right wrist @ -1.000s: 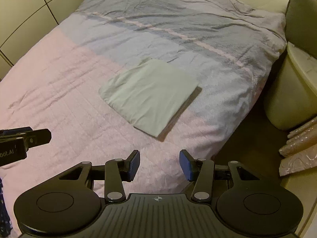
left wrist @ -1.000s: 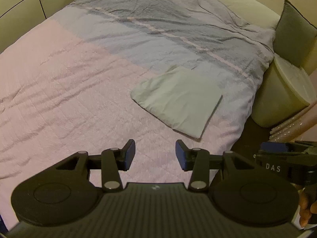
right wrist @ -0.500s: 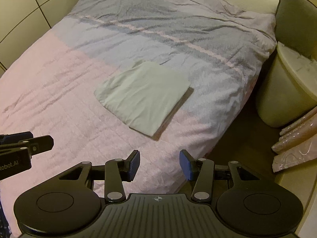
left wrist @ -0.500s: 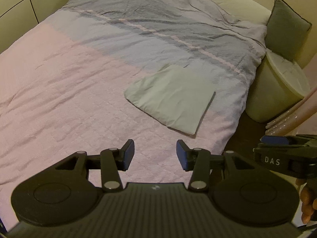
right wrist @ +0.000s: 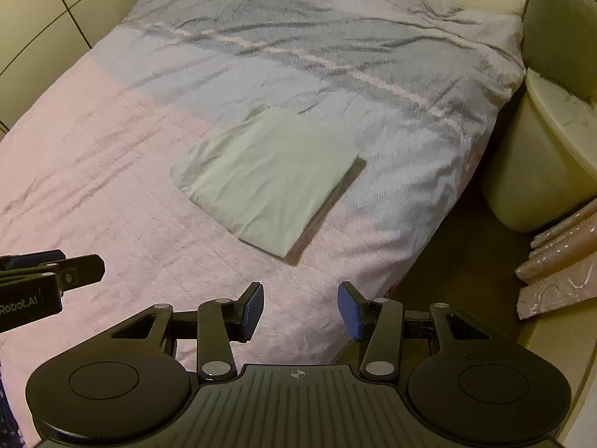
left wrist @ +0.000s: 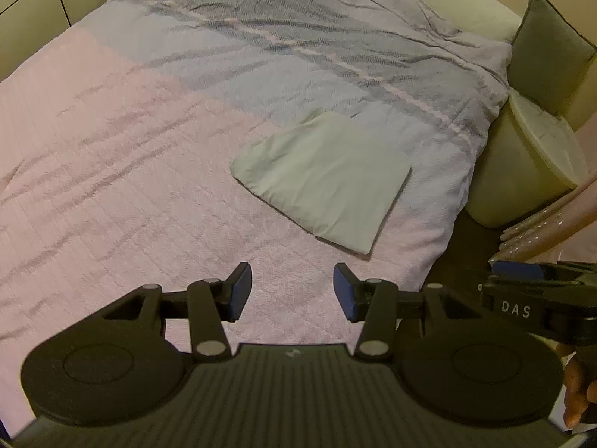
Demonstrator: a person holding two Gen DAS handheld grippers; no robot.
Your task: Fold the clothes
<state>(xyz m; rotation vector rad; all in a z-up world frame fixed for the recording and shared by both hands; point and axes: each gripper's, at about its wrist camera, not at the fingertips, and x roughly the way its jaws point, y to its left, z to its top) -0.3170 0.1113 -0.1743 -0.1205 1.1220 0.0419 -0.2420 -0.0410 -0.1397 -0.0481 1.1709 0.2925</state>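
A pale green garment [left wrist: 322,179] [right wrist: 266,177] lies folded into a flat rectangle on the bed, near its right edge. My left gripper [left wrist: 292,291] hovers open above the pink cover, short of the garment, with nothing between its fingers. Open too and empty, my right gripper [right wrist: 300,311] hangs over the bed's near right corner. The right gripper shows at the right edge of the left wrist view, held by a hand [left wrist: 576,395]. The left gripper's tip pokes in at the left of the right wrist view.
The bed carries a pink quilted cover [left wrist: 112,171] and a grey striped duvet [left wrist: 298,44]. A round cream bin [right wrist: 541,156] stands on the dark floor right of the bed, below a grey cushion [left wrist: 552,56]. Pinkish wrapped packs [right wrist: 559,268] lie by the bin.
Both grippers have drawn back and up from the bed, so the folded garment looks smaller and farther. The garment itself has not moved.
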